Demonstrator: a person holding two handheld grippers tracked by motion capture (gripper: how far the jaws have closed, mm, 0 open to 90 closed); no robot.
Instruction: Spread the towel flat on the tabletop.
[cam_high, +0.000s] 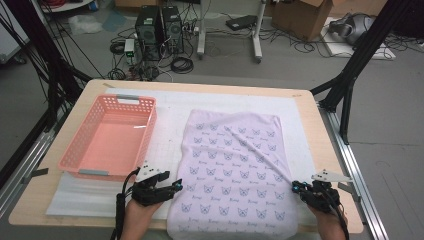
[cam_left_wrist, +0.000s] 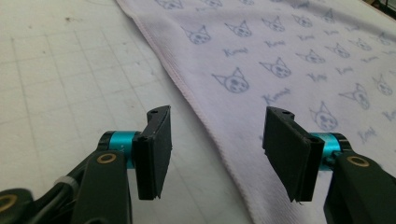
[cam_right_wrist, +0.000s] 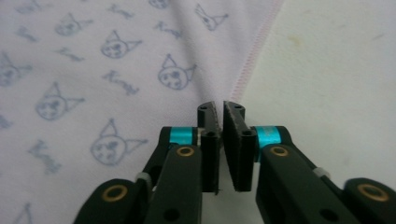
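A pale lilac cloth (cam_high: 231, 165) printed with small cat faces lies spread over the middle of the table, its near end hanging over the front edge. My left gripper (cam_high: 177, 185) sits at the cloth's left hem. Its jaws stand wide apart in the left gripper view (cam_left_wrist: 217, 144), with the hem (cam_left_wrist: 205, 116) running on the mat below them and untouched. My right gripper (cam_high: 295, 186) is at the cloth's right hem. In the right gripper view (cam_right_wrist: 220, 112) its jaws are pressed nearly together on the cloth's edge (cam_right_wrist: 243, 79). A raised crease (cam_high: 255, 150) runs from there up and left across the cloth.
A pink plastic basket (cam_high: 75, 145) stands empty at the table's left, just behind my left gripper. A white gridded mat (cam_high: 170, 107) covers the wooden tabletop (cam_high: 40, 200). Black frame posts flank the table; computers and cables lie on the floor beyond.
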